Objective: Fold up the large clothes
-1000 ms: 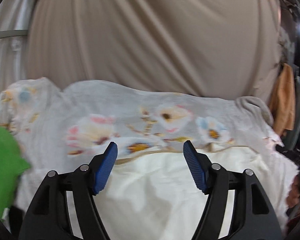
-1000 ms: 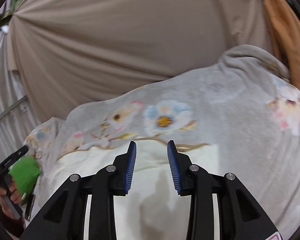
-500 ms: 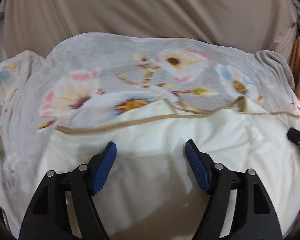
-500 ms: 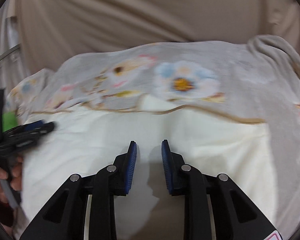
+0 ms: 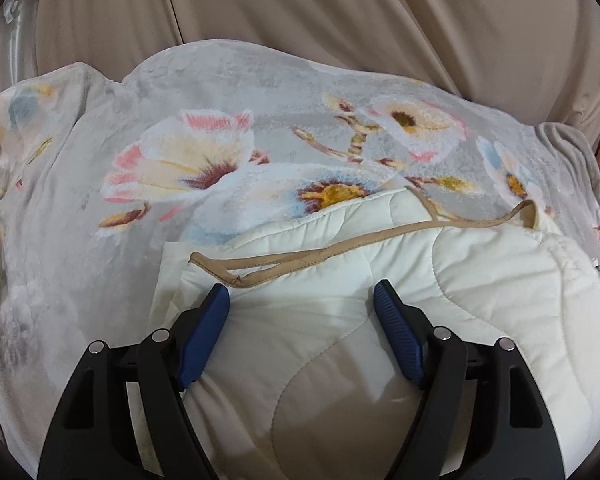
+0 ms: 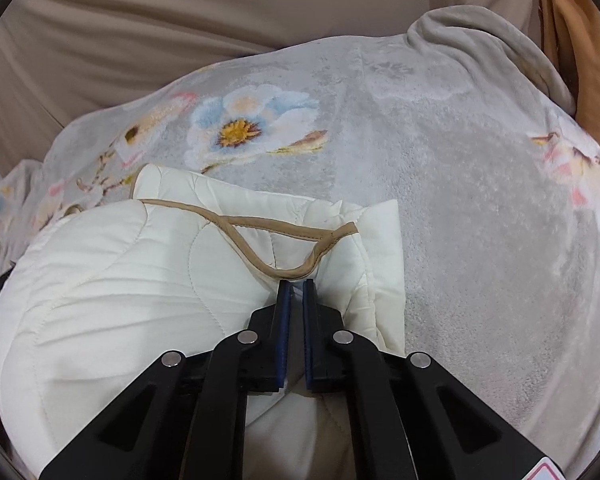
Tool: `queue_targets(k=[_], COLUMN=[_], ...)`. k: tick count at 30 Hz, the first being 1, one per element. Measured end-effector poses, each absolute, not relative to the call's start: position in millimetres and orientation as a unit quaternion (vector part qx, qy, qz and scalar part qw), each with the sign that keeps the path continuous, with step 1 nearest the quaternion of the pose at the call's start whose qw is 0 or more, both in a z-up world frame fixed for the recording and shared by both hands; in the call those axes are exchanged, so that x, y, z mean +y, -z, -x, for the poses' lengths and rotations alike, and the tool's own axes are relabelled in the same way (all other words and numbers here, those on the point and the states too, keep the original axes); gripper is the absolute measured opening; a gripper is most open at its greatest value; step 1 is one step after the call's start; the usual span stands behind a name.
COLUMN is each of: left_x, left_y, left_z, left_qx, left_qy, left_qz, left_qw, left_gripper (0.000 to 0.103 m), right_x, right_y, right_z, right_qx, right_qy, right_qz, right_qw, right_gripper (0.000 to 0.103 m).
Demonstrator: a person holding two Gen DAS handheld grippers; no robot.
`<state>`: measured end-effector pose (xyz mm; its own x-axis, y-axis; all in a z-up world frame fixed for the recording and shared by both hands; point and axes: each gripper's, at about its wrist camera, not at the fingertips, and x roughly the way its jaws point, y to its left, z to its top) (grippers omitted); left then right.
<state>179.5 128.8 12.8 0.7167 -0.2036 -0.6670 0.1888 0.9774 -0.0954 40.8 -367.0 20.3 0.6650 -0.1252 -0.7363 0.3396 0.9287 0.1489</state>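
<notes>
Lying folded on the floral blanket (image 5: 100, 264), the cream quilted garment (image 5: 480, 280) looks soft, puffy and light, best taken by its tan-bound edge (image 6: 260, 268), where the right tongs (image 6: 294, 284) pinch nearly closed while the left tongs (image 5: 302, 292) gape wide.

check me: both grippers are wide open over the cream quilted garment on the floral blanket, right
Not quite. Only the left gripper is wide open; in the right wrist view the right gripper is nearly shut by the tan trim of the cream quilted garment, which does lie on the floral blanket.
</notes>
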Motion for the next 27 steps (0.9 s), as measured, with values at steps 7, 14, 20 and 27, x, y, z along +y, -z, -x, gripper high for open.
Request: queue_targets(k=[7, 14, 20, 27], left_x=[152, 131, 121, 122], left_y=[-54, -33, -12, -5], left_z=[-163, -200, -206, -215], left_qx=[0.335, 0.375, 0.374, 0.385], left_qy=[0.106, 0.084, 0.066, 0.065], left_qz=[0.031, 0.008, -0.025, -0.018], left_qw=[0.936, 0.923, 0.925, 0.920], left_gripper=[0.079, 0.079, 0.084, 0.089], right_x=[-321, -201, -136, -125], right_y=[-95, -105, -56, -41], right_z=[-53, -171, -255, -278], right_qx=[0.361, 0.415, 0.487, 0.474], right_qy=[0.083, -0.075, -0.101, -0.096], right_qz=[-0.117, -0.108, -0.097, -0.081], right_qw=[0.921, 0.900, 0.862, 0.872], right_gripper=[0.019, 0.025, 0.025, 0.001])
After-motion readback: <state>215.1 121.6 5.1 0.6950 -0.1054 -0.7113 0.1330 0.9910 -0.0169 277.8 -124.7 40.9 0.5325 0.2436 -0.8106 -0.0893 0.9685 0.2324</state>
